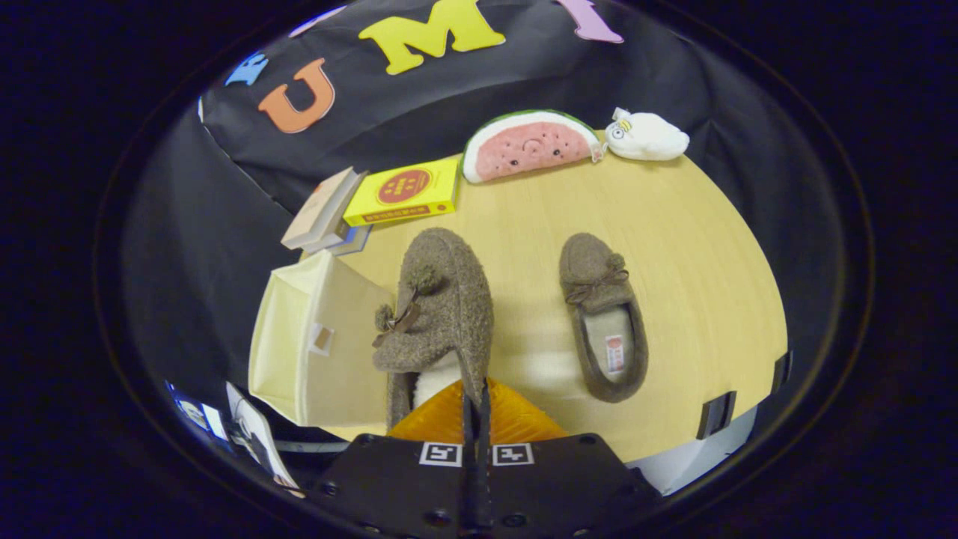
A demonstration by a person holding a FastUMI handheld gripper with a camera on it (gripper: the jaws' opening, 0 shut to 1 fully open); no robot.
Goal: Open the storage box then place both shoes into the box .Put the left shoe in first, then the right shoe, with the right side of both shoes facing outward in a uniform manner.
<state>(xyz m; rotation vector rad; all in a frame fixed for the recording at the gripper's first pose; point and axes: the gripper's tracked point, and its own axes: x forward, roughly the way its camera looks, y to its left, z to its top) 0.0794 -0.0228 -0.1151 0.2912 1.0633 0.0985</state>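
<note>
My gripper (474, 400) is shut on the rim of a brown fuzzy slipper (445, 292), both fingers pinching its side wall near the heel opening. The held slipper hangs above the wooden table (696, 247), tipped onto its side with its bow and pompoms turned toward the left and its toe pointing away. Just left of it stands the cream fabric storage box (314, 352) at the table's left edge, a small pull tab on the face toward the slipper. The second brown slipper (605, 322) lies flat on the table to the right of the fingers, opening upward, toe pointing away.
Beyond the slippers, along the table's far edge, are a stack of books (325, 209), a yellow carton (404, 191), a watermelon plush (528, 146) and a white plush (647, 135). Black brackets (717, 414) mark the table's near right edge.
</note>
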